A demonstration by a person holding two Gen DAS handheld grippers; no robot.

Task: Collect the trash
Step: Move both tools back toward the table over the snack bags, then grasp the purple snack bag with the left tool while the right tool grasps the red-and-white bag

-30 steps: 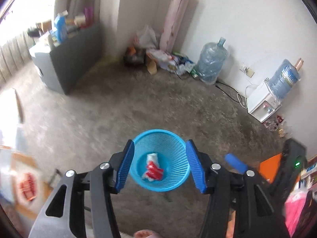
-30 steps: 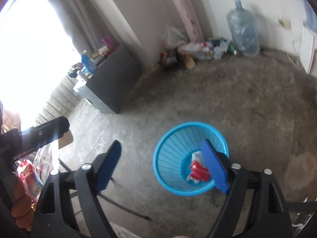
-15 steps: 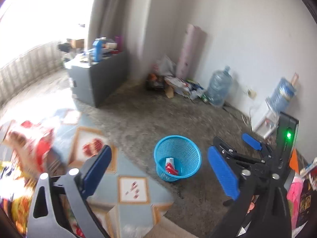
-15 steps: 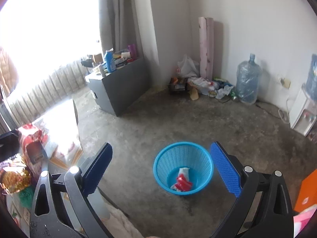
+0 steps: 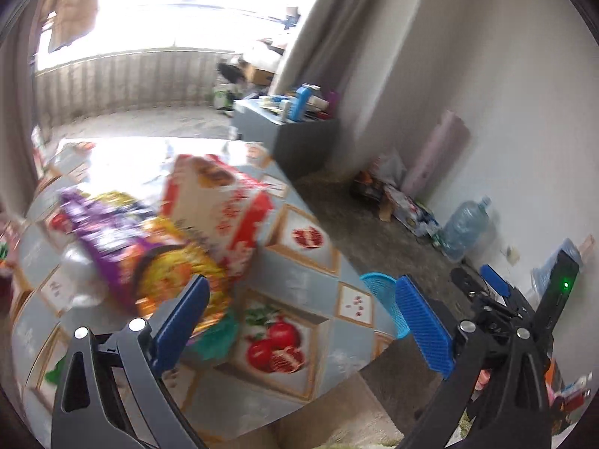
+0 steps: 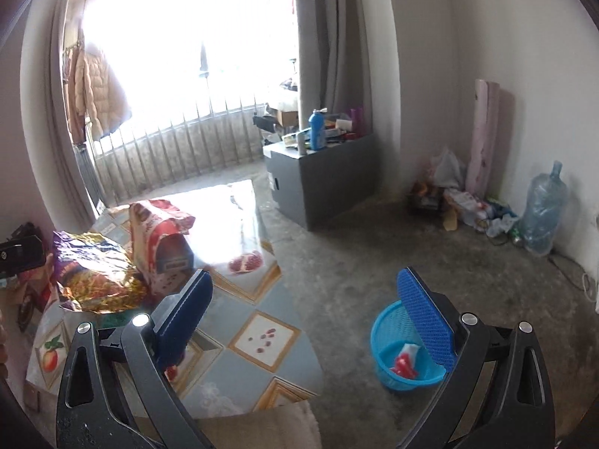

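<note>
Right wrist: basket (image 6: 389, 331) (red-white wrapper (image 6: 405, 361) inside)

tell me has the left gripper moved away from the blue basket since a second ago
Yes. The left gripper, jaws just opened and empty, has swung from directly over the blue basket to above the tiled table, toward the snack bags; the basket now sits at its right finger.

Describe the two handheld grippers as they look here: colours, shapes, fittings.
Both match. The left gripper and the right gripper each have two black plastic arms with triangular cut-outs and round silver bolt heads. Each arm ends in a flat blue pad with a fine ribbed texture. In the left wrist view, the right gripper's black body carries a small green light.
</note>
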